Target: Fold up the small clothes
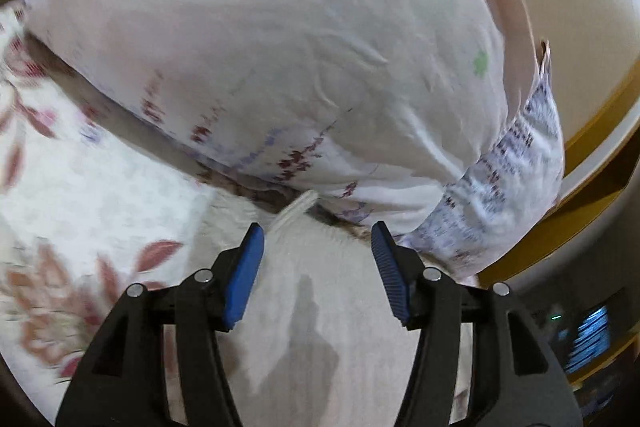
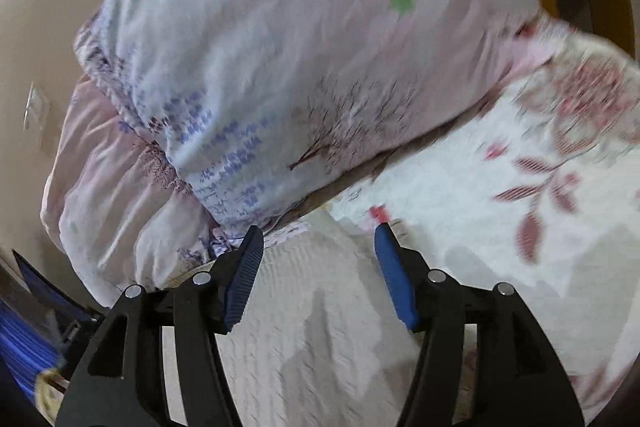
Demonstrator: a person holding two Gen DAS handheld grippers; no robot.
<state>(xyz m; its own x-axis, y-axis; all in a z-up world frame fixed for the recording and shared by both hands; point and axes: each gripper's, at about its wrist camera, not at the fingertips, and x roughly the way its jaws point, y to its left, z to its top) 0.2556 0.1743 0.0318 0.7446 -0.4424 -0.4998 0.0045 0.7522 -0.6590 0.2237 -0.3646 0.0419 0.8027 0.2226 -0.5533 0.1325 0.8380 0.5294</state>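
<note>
A white ribbed garment (image 1: pixel 320 291) lies flat on the floral bed sheet (image 1: pixel 100 179), directly under my left gripper (image 1: pixel 318 235). The left gripper is open and empty, its blue pads (image 1: pixel 246 279) spread over the cloth; a ribbed cuff or strap end (image 1: pixel 294 209) pokes out just ahead. In the right wrist view the same white garment (image 2: pixel 320 307) lies beneath my right gripper (image 2: pixel 320 239), which is open and empty above it. Both views are motion-blurred.
A large pale pillow or duvet with purple and maroon flower print (image 1: pixel 280 47) lies just beyond the garment; it also fills the right wrist view (image 2: pixel 300 67). A wooden bed frame (image 1: pixel 592 131) and cream wall (image 1: pixel 580 7) stand at the right. A blue striped item (image 2: pixel 24 339) sits at the far left.
</note>
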